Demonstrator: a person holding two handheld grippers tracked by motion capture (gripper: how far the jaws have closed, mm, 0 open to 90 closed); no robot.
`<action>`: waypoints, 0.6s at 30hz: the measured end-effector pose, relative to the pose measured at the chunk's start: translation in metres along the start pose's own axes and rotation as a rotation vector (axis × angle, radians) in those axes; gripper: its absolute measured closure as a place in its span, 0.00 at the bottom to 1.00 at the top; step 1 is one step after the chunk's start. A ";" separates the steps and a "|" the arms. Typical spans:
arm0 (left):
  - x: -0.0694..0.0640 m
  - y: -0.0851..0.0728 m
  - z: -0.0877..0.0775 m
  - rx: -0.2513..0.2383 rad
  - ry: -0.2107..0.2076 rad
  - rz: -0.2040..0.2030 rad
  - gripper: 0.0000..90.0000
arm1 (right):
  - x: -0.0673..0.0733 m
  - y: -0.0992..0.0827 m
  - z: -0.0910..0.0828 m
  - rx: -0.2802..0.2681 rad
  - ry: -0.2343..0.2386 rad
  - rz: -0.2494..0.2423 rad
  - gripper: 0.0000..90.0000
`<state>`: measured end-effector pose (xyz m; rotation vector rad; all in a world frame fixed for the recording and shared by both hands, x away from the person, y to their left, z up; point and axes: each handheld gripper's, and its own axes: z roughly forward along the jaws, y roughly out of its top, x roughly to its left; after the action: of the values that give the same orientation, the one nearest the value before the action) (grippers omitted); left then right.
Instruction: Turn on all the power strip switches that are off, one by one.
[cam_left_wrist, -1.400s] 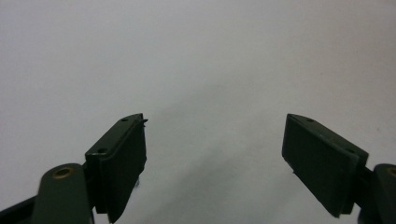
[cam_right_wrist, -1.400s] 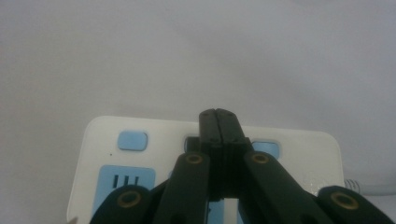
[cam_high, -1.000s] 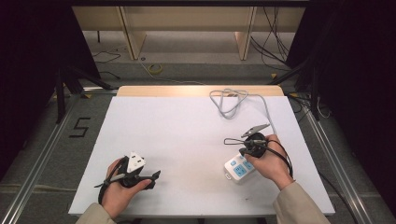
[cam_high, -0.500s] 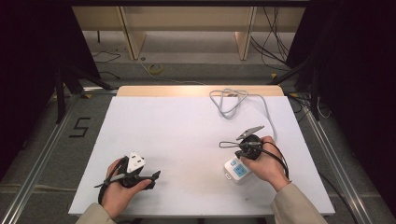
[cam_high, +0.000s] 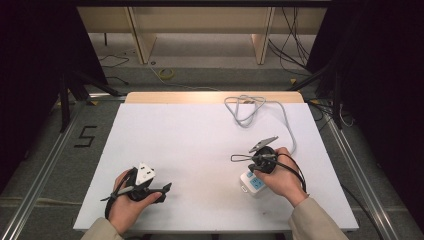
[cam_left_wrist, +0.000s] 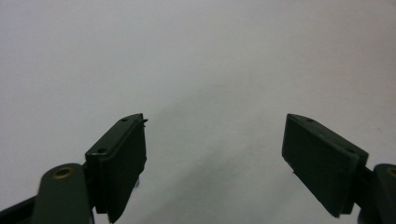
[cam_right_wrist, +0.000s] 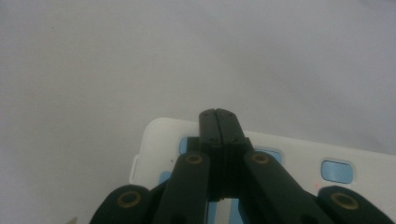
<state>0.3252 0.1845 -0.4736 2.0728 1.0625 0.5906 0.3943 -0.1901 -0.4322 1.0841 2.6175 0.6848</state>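
A white power strip (cam_high: 251, 184) with blue sockets (cam_right_wrist: 335, 171) lies on the white table (cam_high: 200, 145) at the near right. My right gripper (cam_high: 256, 172) is over it in a person's right hand. In the right gripper view its jaws (cam_right_wrist: 218, 115) are pressed together with nothing between them, above the strip's end (cam_right_wrist: 159, 140); I cannot tell whether they touch it. At the near left, a person's left hand holds my left gripper (cam_high: 167, 187) low over the table. Its jaws (cam_left_wrist: 215, 140) stand wide apart over bare white surface.
A grey cable (cam_high: 246, 108) lies looped at the table's far right and runs down the right side toward the power strip. A wooden strip (cam_high: 210, 97) edges the far side. Dark floor, metal rails and loose cables surround the table.
The right hand and its gripper have shifted slightly left and nearer over the power strip. The left hand has not moved.
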 end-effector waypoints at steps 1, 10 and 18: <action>0.000 0.000 0.000 0.002 0.000 0.003 0.24 | 0.000 0.000 0.000 0.001 0.002 -0.002 1.00; 0.001 0.000 -0.001 0.003 -0.001 0.002 0.24 | 0.003 0.001 0.002 0.013 0.010 -0.009 1.00; 0.000 0.000 0.000 -0.001 0.000 0.000 0.24 | 0.006 0.001 0.005 0.021 0.021 -0.015 1.00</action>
<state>0.3250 0.1847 -0.4735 2.0722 1.0619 0.5911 0.3926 -0.1836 -0.4367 1.0679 2.6540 0.6707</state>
